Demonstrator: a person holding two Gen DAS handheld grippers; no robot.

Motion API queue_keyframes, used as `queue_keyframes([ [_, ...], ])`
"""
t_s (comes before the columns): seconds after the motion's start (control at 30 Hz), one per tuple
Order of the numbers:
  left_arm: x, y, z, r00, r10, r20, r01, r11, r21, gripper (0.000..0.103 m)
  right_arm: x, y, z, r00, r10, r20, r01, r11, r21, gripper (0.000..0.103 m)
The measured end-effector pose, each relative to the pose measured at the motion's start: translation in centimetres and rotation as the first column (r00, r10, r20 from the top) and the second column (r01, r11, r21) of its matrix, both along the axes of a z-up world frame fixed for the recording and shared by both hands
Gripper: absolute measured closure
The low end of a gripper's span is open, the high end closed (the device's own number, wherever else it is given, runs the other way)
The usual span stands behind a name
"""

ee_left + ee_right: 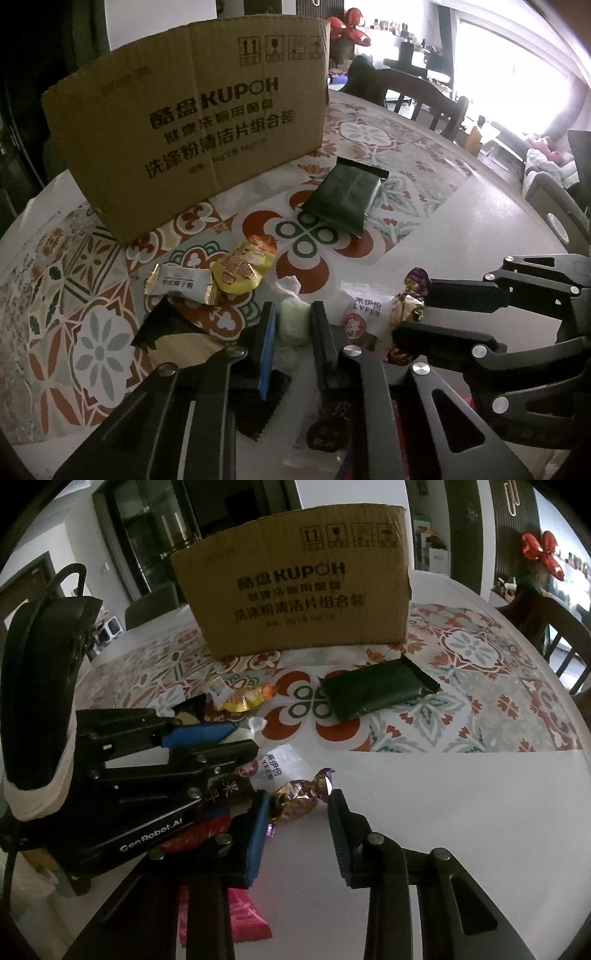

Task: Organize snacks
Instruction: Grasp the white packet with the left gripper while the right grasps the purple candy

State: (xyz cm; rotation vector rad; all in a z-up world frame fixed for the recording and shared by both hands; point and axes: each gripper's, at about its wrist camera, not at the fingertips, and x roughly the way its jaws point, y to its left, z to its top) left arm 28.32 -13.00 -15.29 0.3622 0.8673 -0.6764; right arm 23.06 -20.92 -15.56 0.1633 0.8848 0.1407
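A KUPOH cardboard box (pixel 192 122) (pixel 295 590) stands at the back of the patterned table. Snacks lie in front of it: a dark green pack (pixel 343 195) (pixel 376 694), a yellow packet (pixel 242 271) (pixel 243 701), a white wrapped candy (pixel 181 284). My left gripper (pixel 293 325) (pixel 236 738) is closed around a pale green candy (pixel 293 321). My right gripper (pixel 299 805) (pixel 413 314) is open around a gold-purple wrapped candy (pixel 299 797) (pixel 410 302), its jaws apart from the wrapper. A white LYFEN packet (pixel 364 310) (pixel 273 768) lies between the grippers.
A black and gold pack (pixel 173 332), a dark packet (pixel 229 794), a red packet (pixel 188 840) and a pink packet (pixel 243 915) lie near the table's front. Chairs (pixel 436 99) (pixel 554 627) stand at the table's far right edge.
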Motion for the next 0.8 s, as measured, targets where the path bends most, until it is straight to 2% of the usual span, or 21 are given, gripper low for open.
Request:
queue_keyframes([
  [0.13,-0.3,0.1,0.4,1.000,0.007,0.021,-0.007,1.000,0.002,0.084,0.0,-0.1,0.1,1.000,-0.002,0.003,0.002,1.000,0.000,0.071],
  [0.43,-1.3,0.9,2.9,0.998,0.046,0.042,-0.044,0.998,-0.043,0.084,-0.3,-0.4,1.5,0.999,-0.008,0.043,0.008,1.000,-0.001,0.071],
  [0.8,-3.0,2.2,6.8,0.987,0.126,0.105,-0.114,0.987,-0.109,0.084,-1.1,-0.8,5.0,0.986,-0.027,0.162,0.031,0.999,-0.022,0.071],
])
